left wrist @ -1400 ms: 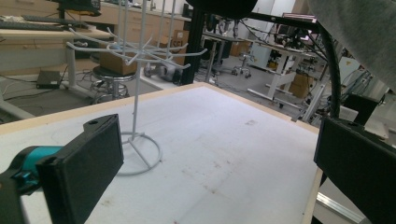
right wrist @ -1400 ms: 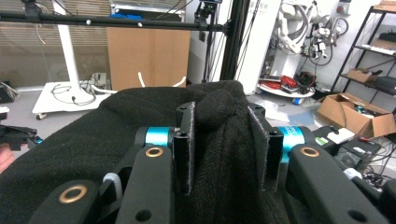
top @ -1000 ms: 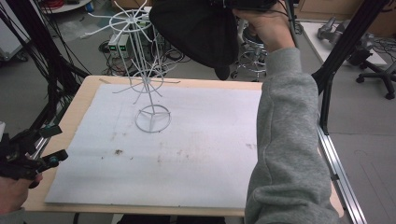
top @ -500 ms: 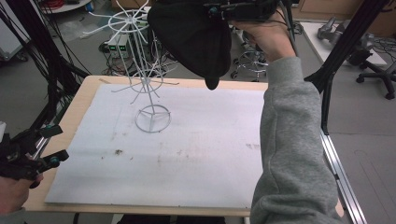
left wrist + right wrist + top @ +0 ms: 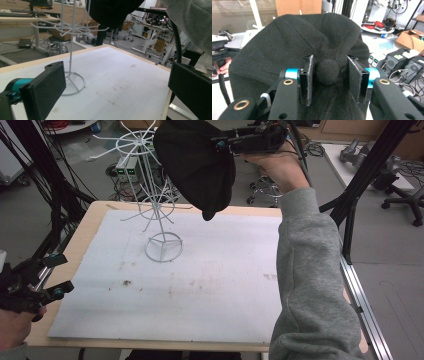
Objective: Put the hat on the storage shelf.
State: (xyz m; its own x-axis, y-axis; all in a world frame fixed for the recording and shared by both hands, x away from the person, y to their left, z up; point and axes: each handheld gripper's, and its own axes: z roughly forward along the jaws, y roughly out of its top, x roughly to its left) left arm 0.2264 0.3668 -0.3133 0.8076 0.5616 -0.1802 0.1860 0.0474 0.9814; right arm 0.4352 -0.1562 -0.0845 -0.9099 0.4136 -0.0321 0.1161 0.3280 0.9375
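Your right gripper (image 5: 222,142) is up high w/ the black hat (image 5: 197,167) hanging off it, just beside the top of the white wire rack (image 5: 157,215) and above its lower arms. In the right gripper view the hat's (image 5: 294,50) top button sits between the jaws; they've just been opening and there's a gap on each side, so it's let go, not pinching. Your left gripper (image 5: 55,275) is well apart from the rack, at the near left edge of the worktop (image 5: 225,285), jaws wide apart, nothing in them.
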